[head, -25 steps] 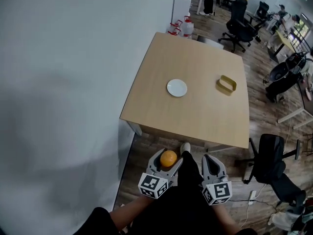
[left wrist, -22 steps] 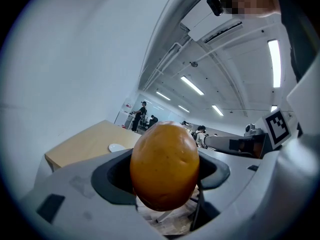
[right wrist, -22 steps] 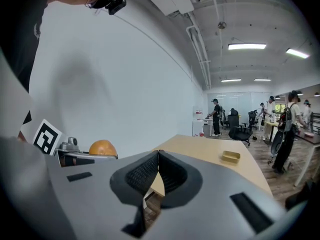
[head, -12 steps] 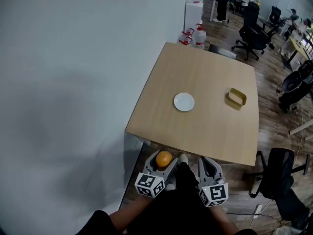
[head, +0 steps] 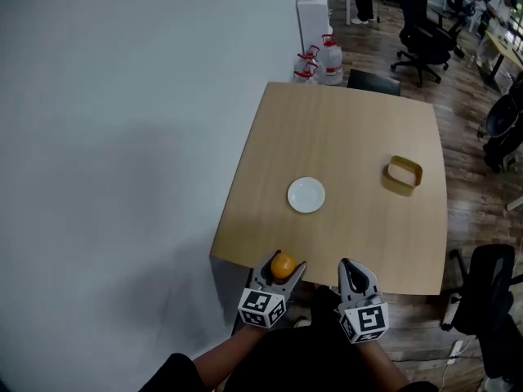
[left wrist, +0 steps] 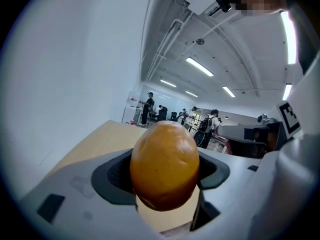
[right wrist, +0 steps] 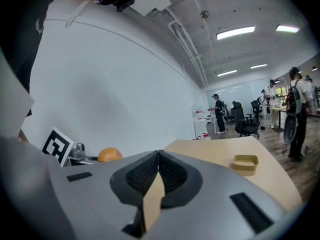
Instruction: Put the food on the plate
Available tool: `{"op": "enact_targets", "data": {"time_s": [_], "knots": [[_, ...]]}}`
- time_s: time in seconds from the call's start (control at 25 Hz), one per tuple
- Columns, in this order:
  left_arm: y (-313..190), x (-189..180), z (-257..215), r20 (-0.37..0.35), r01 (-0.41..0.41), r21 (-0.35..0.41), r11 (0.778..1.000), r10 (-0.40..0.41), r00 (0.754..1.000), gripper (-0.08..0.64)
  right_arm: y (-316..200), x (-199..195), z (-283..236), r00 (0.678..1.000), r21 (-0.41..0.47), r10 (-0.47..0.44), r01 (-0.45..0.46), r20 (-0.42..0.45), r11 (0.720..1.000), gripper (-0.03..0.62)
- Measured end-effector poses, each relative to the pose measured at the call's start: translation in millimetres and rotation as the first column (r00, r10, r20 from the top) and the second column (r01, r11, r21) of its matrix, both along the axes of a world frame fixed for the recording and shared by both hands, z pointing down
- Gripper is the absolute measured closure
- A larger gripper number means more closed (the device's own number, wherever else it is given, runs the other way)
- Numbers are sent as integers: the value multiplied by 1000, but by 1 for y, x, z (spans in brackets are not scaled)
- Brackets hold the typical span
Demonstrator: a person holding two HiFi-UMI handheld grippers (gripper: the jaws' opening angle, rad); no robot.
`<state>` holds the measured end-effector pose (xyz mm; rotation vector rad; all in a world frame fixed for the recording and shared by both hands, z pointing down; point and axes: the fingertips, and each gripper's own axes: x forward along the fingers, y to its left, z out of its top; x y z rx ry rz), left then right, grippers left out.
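Table [head: 351,129] lies ahead of both grippers. White plate [head: 306,195], empty, sits well beyond the left fingers; tan tray [head: 404,175], seemingly empty, beyond the right. Left gripper [head: 283,266] fingers clamp an orange egg-shaped food item [left wrist: 165,164], possibly fruit. Right gripper [head: 351,269] fingers closed, empty. Advised: carry level, lower onto plate centre, then release.

Nothing readable is showing: no words, brands, numbers or signs. Black-and-white square markers [head: 260,307] are sitting on the left gripper [head: 283,261] and the right gripper [head: 350,264], but they are carrying block patterns, not letters or digits. One such marker is also showing at the left of the right gripper view. Any print on the jugs [head: 328,55] beyond the table is coming out too small to read.
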<state>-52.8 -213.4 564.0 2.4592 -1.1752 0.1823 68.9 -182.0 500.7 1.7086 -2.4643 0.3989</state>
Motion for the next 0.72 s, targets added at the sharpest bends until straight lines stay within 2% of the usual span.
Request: {"op": "enact_targets", "data": {"time_s": [0.4,0.72], "knots": [[-106,20,40,89,47,-57,997,-42,995,244,-68,27,27,996,-85,5,2,90,996,532],[-180,42,85,185,36,-89,995,-19,982,244,-115,28,51,994,-125,-46,58,94,990,532]]}}
